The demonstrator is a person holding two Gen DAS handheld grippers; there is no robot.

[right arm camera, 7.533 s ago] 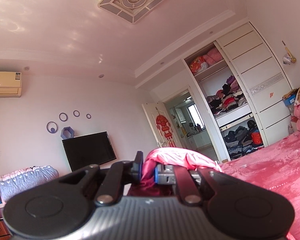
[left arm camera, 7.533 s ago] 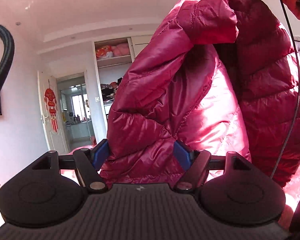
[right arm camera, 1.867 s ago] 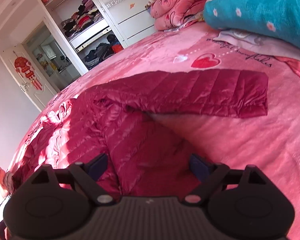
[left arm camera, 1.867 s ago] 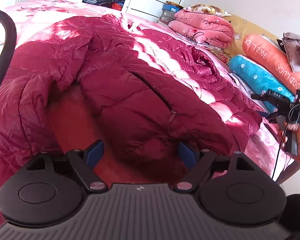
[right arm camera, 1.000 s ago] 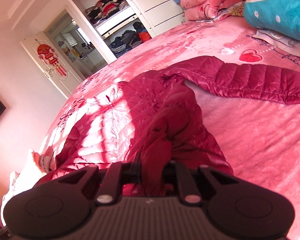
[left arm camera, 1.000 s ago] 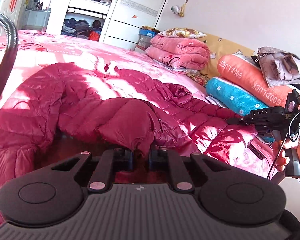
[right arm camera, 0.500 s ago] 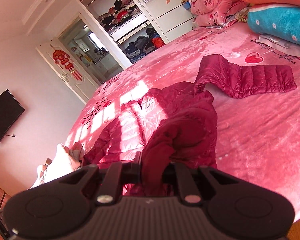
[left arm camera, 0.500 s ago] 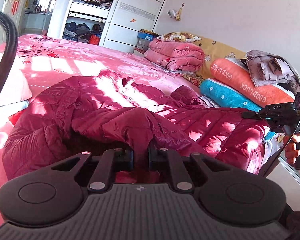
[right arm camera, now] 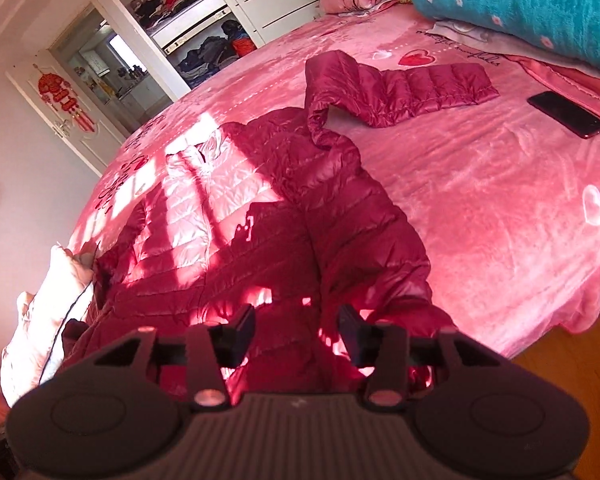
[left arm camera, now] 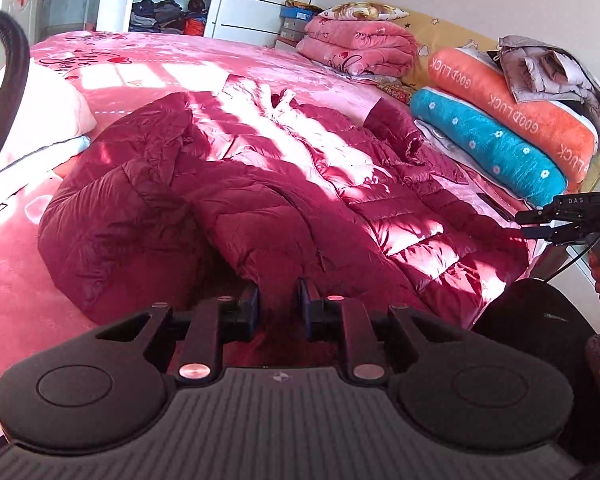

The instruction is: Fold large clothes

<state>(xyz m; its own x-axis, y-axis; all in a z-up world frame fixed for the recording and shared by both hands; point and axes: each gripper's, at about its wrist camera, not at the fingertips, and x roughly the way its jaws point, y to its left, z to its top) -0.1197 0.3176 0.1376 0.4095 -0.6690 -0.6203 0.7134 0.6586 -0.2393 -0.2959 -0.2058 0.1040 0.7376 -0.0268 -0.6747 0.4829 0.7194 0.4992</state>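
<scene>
A dark red puffer jacket [left arm camera: 300, 200] lies spread on the pink bed [left arm camera: 140, 64], its hem at the near edge. My left gripper [left arm camera: 281, 304] is at that hem. Its jaws are opening, and a fold of the hem hangs loose between the blue pads, which no longer press on it. In the right wrist view the jacket [right arm camera: 280, 220] lies under my right gripper [right arm camera: 297, 330]. Its jaws are opening wide and nothing is pinched. One sleeve [right arm camera: 420, 88] stretches out to the right. The right gripper [left arm camera: 522, 225] also shows at the right edge of the left wrist view, held in a hand.
A dark phone [right arm camera: 566, 114] lies on the bed right of the sleeve. Teal [left arm camera: 492, 148] and orange [left arm camera: 512, 100] bolsters and folded pink blankets [left arm camera: 360, 48] line the headboard side. A white pillow [right arm camera: 48, 312] sits at the left. Wooden floor [right arm camera: 560, 340] lies beyond the bed edge.
Both grippers drew the bunched hem toward the near bed edge, then their jaws parted and let it go. The jacket now lies flatter on the bed.
</scene>
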